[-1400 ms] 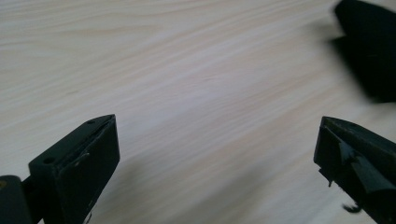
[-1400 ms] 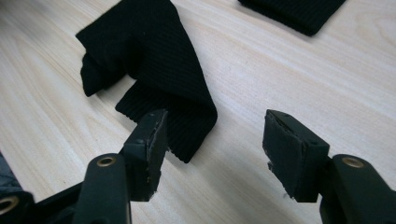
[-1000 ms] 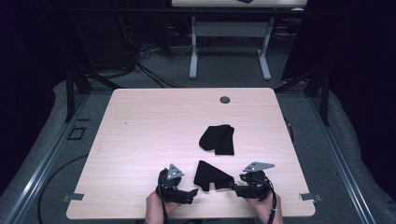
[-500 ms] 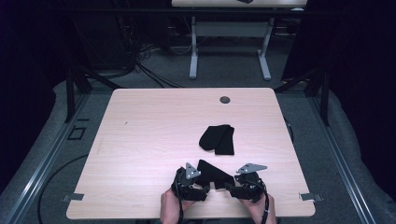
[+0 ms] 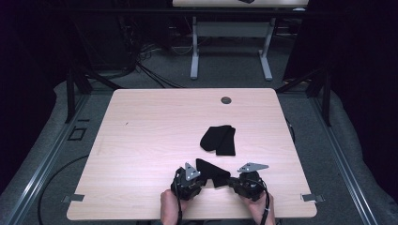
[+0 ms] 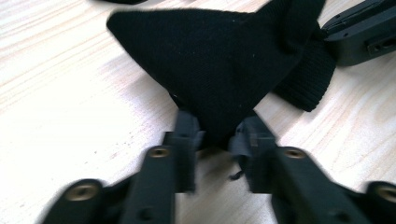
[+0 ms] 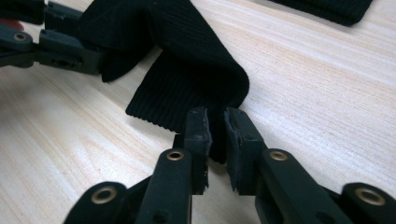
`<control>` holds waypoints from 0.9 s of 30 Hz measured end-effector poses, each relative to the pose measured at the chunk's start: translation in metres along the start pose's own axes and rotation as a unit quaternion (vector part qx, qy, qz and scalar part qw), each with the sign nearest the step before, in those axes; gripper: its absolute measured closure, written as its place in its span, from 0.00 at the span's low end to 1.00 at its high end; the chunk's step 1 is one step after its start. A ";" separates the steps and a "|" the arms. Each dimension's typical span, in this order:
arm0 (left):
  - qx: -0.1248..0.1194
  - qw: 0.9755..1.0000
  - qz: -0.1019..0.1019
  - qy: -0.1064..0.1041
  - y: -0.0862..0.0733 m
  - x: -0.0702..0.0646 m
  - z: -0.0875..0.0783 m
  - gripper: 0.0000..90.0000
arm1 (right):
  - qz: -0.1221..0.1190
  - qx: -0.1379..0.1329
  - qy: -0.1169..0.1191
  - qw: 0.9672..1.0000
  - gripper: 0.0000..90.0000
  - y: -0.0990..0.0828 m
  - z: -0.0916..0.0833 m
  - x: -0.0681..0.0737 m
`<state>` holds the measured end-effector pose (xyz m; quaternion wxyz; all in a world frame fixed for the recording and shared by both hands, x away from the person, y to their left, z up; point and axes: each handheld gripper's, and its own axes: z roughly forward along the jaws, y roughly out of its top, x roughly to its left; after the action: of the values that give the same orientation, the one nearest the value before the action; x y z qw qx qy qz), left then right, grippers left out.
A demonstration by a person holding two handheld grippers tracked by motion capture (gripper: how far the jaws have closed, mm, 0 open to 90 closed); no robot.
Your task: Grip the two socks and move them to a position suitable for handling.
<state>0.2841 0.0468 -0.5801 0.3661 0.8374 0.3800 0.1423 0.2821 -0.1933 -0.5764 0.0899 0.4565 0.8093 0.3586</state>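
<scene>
A black sock (image 5: 210, 169) lies near the table's front edge between my two grippers. My left gripper (image 5: 204, 181) has just been closing and is shut on the sock's pointed end (image 6: 210, 84), the fabric pinched between its pads. My right gripper (image 5: 229, 181) has also just closed and is shut on the ribbed cuff (image 7: 187, 93), which folds over its fingertips. In the left gripper view the right gripper (image 6: 362, 28) shows at top right. The right gripper view has the left gripper (image 7: 56, 46) at top left. A second black sock (image 5: 218, 139) lies folded mid-table.
The wooden table (image 5: 155, 136) has a round grommet (image 5: 226, 100) near its far edge. A second table's legs (image 5: 193, 51) stand on the grey floor beyond. Metal rails run along both sides. The folded sock's edge (image 7: 327, 7) lies just past the held one.
The left gripper moved right to the near sock's pointed end. Both grippers' jaws went from open to pinched on the sock, which now bunches up a little between them.
</scene>
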 end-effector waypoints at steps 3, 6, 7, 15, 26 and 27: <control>0.010 0.999 0.025 0.018 0.002 0.001 -0.002 0.92 | -0.008 0.001 -0.011 1.000 0.92 0.002 -0.001 0.000; 0.018 0.997 0.059 0.044 0.005 0.005 -0.005 0.93 | -0.029 -0.013 -0.032 0.999 0.93 0.005 -0.006 -0.002; 0.019 0.995 0.079 0.058 0.007 0.006 -0.008 0.93 | -0.033 -0.018 -0.037 0.999 0.93 0.007 -0.008 -0.003; 0.061 0.984 0.157 0.062 0.013 0.007 -0.026 0.83 | -0.117 -0.014 -0.095 0.988 0.90 0.022 -0.029 0.003; 0.044 0.998 0.035 0.015 0.002 0.046 -0.049 0.43 | -0.036 0.013 -0.015 0.999 0.57 0.007 -0.034 -0.028; 0.044 0.998 0.027 0.020 0.004 0.049 -0.047 0.44 | -0.034 0.014 -0.020 0.999 0.56 0.008 -0.032 -0.029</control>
<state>0.2948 0.1057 -0.5465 0.3171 0.8597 0.3704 0.1521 0.2889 -0.2300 -0.5531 0.1114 0.4373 0.8272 0.3348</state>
